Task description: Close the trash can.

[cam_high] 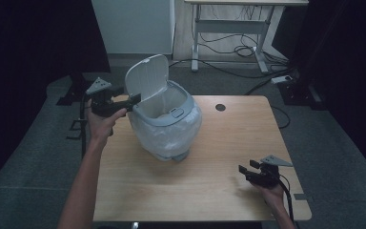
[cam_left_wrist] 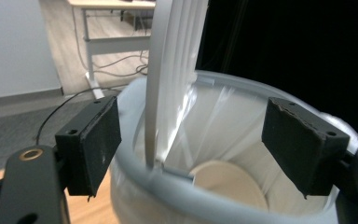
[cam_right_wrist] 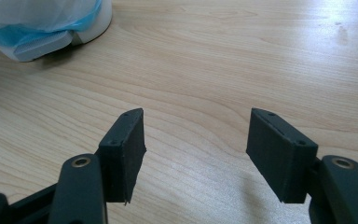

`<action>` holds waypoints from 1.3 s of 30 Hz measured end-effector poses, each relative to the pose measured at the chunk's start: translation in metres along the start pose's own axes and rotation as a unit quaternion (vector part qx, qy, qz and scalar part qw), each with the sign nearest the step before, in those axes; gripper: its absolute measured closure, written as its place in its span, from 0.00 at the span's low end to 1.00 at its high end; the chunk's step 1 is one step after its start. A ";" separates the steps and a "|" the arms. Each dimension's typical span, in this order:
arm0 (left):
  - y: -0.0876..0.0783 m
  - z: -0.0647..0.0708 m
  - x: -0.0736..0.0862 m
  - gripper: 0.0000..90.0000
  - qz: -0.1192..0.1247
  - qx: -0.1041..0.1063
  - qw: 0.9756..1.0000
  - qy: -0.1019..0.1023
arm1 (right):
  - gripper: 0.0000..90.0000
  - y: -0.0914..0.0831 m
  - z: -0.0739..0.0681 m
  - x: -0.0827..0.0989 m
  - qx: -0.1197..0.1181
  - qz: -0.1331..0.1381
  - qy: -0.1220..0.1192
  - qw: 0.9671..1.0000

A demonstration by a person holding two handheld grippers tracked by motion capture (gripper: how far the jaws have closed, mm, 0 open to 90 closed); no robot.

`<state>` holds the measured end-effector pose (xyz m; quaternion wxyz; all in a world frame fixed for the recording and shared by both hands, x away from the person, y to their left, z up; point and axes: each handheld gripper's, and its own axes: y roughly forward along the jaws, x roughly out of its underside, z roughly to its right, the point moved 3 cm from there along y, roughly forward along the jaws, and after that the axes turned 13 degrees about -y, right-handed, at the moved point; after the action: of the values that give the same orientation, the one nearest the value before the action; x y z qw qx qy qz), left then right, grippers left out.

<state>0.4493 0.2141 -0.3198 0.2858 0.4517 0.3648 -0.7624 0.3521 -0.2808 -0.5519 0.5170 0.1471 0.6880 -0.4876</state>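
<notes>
Left gripper (cam_left_wrist: 193, 151) fingers spread wide, seemingly straddling the bin's (cam_left_wrist: 223, 140) raised lid (cam_left_wrist: 172, 70) unclenched.

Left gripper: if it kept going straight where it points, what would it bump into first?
Probably the raised lid of the bin: it stands just ahead between the left gripper's open jaws. Depth is hard to judge.

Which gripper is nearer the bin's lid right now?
Left. The left gripper is right at the raised lid, fingers open beside its edge. The right gripper sits open over the table's near right corner, well away.
</notes>
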 end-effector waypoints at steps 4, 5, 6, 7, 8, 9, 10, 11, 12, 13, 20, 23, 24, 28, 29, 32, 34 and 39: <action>0.000 0.006 -0.009 0.23 0.008 0.025 1.000 -0.008 | 0.40 0.001 -0.001 0.000 0.000 -0.001 -0.002 1.000; 0.000 0.008 -0.010 0.24 0.010 0.033 0.999 -0.010 | 0.40 0.001 -0.001 0.000 0.000 -0.001 -0.002 1.000; 0.000 0.011 -0.010 0.24 0.008 0.030 0.999 -0.008 | 0.40 0.001 -0.001 0.000 -0.001 -0.001 -0.002 1.000; 0.000 0.013 -0.009 0.24 0.006 0.025 1.000 -0.002 | 0.40 0.000 -0.001 0.000 -0.001 -0.002 -0.003 1.000; 0.000 0.015 -0.007 0.24 0.004 0.025 1.000 0.000 | 0.40 0.000 -0.001 0.000 -0.001 -0.002 -0.002 1.000; -0.001 0.018 -0.005 0.25 0.000 0.032 0.999 -0.001 | 0.40 0.000 -0.001 0.000 -0.001 -0.002 -0.002 1.000; -0.001 0.022 -0.002 0.25 -0.005 0.044 0.999 -0.004 | 0.40 0.000 -0.002 0.000 -0.001 -0.001 -0.002 1.000; 0.000 0.026 0.001 0.25 -0.013 0.054 0.998 -0.004 | 0.40 0.000 -0.002 -0.001 -0.001 -0.001 -0.006 1.000; 0.000 0.030 0.006 0.25 -0.022 0.059 0.998 0.000 | 0.40 0.000 -0.002 -0.001 -0.001 -0.001 -0.006 1.000; 0.002 0.035 0.010 0.25 -0.029 0.061 0.998 0.002 | 0.40 0.000 -0.003 -0.001 -0.002 -0.001 -0.006 1.000; 0.017 0.048 0.031 0.24 -0.070 0.075 0.995 -0.003 | 0.40 0.000 -0.005 -0.001 -0.004 -0.002 -0.008 1.000; 0.024 0.049 0.032 0.24 -0.071 0.055 0.996 0.000 | 0.40 0.000 -0.004 -0.001 -0.003 -0.002 -0.008 1.000; 0.026 0.050 0.032 0.24 -0.070 0.046 0.996 0.002 | 0.40 0.000 -0.004 -0.001 -0.003 -0.003 -0.008 1.000; 0.036 0.053 0.032 0.24 -0.070 0.011 0.997 0.017 | 0.40 0.001 -0.004 0.000 -0.003 -0.003 -0.008 1.000; 0.039 0.054 0.031 0.24 -0.072 -0.001 0.997 0.024 | 0.40 0.001 -0.004 0.000 -0.003 -0.003 -0.008 1.000; 0.046 0.058 0.031 0.23 -0.076 -0.031 0.996 0.047 | 0.40 0.001 -0.005 0.000 -0.002 -0.004 -0.010 1.000; 0.049 0.060 0.029 0.22 -0.080 -0.034 0.995 0.046 | 0.40 0.001 -0.005 0.000 -0.002 -0.004 -0.010 1.000; 0.058 0.063 0.026 0.22 -0.087 -0.049 0.994 0.041 | 0.40 0.002 -0.005 0.001 -0.002 -0.008 -0.011 1.000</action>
<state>0.4523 0.1275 -0.3395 0.2254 0.4347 0.4510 -0.7462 0.3505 -0.2763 -0.5534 0.5214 0.1350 0.6843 -0.4915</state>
